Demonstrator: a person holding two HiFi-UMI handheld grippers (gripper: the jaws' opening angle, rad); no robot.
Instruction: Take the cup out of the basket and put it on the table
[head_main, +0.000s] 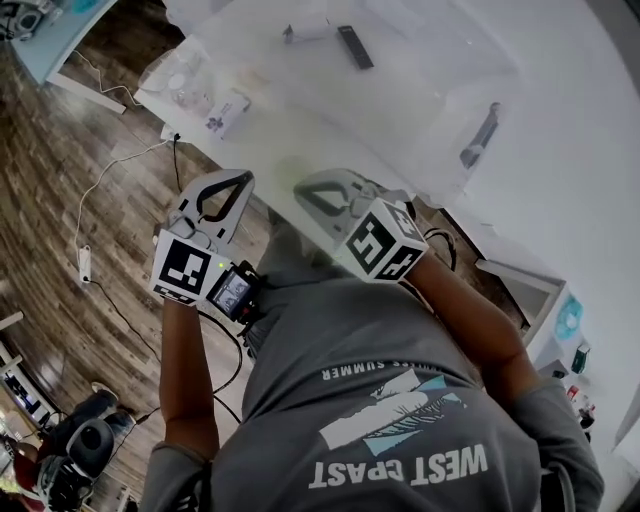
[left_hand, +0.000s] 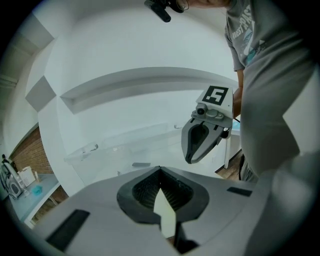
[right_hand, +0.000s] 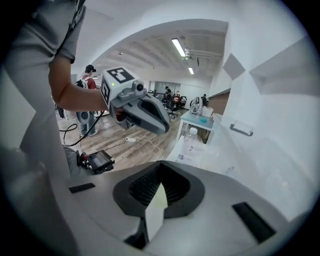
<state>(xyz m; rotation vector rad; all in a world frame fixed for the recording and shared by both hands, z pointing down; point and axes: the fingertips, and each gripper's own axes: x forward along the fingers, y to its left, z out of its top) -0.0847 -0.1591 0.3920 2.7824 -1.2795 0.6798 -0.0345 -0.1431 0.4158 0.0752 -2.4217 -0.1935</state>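
The left gripper (head_main: 243, 178) had its jaws pressed together on nothing, and so did the right gripper (head_main: 303, 190), just beside it at 3 o'clock. The white table (head_main: 560, 200) lay toward 1 o'clock. No view showed the cup.

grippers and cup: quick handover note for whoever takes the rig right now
Both are shut and empty: the left gripper and the right gripper, held side by side in front of the chest.
The white table is ahead, with a remote on it.
The cup and basket show in no view.
Done: nothing that can be seen.
Left: find the basket, lift the cup out, set it on the table.
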